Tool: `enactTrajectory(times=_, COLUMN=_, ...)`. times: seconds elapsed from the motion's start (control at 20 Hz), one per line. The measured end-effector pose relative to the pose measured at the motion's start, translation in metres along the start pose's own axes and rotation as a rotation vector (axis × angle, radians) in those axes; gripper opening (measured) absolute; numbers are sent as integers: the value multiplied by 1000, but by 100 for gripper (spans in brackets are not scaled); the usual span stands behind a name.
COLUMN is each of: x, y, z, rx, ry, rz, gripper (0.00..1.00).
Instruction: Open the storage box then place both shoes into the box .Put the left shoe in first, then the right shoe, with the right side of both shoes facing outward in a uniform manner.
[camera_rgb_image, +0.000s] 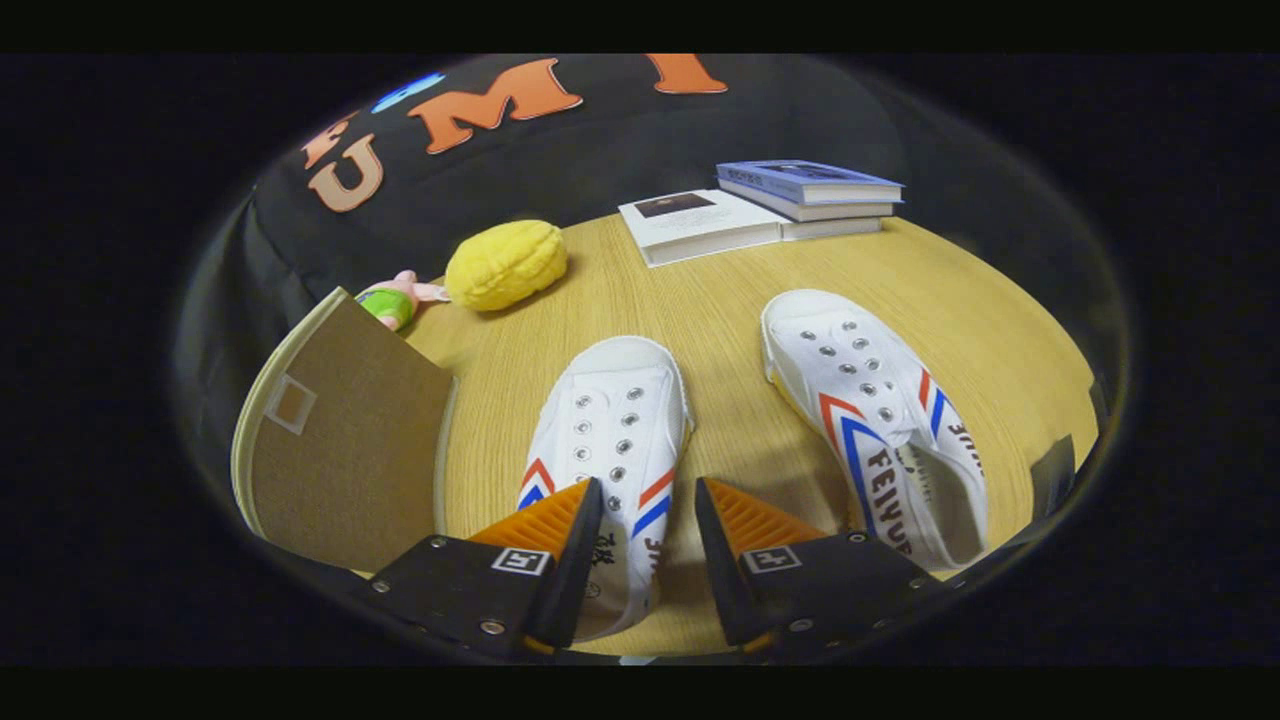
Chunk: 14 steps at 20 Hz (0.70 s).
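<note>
Both shoes sit on the surface (720, 330), outside the storage box (340, 450) at near left, so placing has not begun. The fingers (650, 530) stand apart, empty, over the left shoe (610, 440); the right shoe (880, 420) lies further right.

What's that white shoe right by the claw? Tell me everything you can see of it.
The nearer white shoe looks like canvas with a white rubber toe cap, metal eyelets without laces, and red and blue stripes on both sides, with dark print near its heel. It rests sole-down on the wooden table, toe pointing away. Its heel end lies between the fingers of the open claw, partly hidden by one finger. Whether a finger touches it is unclear.
</note>
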<state>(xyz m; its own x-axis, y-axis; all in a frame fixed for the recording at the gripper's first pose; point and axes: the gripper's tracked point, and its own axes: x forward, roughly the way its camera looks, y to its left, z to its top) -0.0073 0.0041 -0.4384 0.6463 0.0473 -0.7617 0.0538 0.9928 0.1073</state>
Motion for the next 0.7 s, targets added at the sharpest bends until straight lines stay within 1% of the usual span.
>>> enactTrajectory(times=0.05, x=1, y=4, z=-1, rx=15, ry=2, rz=14, gripper=51)
enactTrajectory(times=0.1, x=1, y=4, z=-1, rx=23, ry=0, rz=16, gripper=39)
enactTrajectory(times=0.15, x=2, y=-1, z=-1, rx=15, ry=-4, rz=-9, gripper=34)
enactTrajectory(times=0.2, x=-1, y=0, z=-1, rx=-2, ry=-2, rz=-7, gripper=24)
enactTrajectory(times=0.25, x=7, y=0, z=-1, rx=-12, ry=-12, rz=-6, gripper=18)
enactTrajectory(times=0.3, x=1, y=0, z=-2, rx=-14, ry=-16, rz=-4, gripper=13)
enactTrajectory(times=0.5, x=0, y=0, z=3, rx=62, ry=-18, rz=14, gripper=4)
enactTrajectory(times=0.6, x=-4, y=1, z=10, rx=30, ry=-37, rz=5, gripper=0)
enactTrajectory(times=0.7, x=-10, y=3, z=21, rx=16, ry=-60, rz=3, gripper=0)
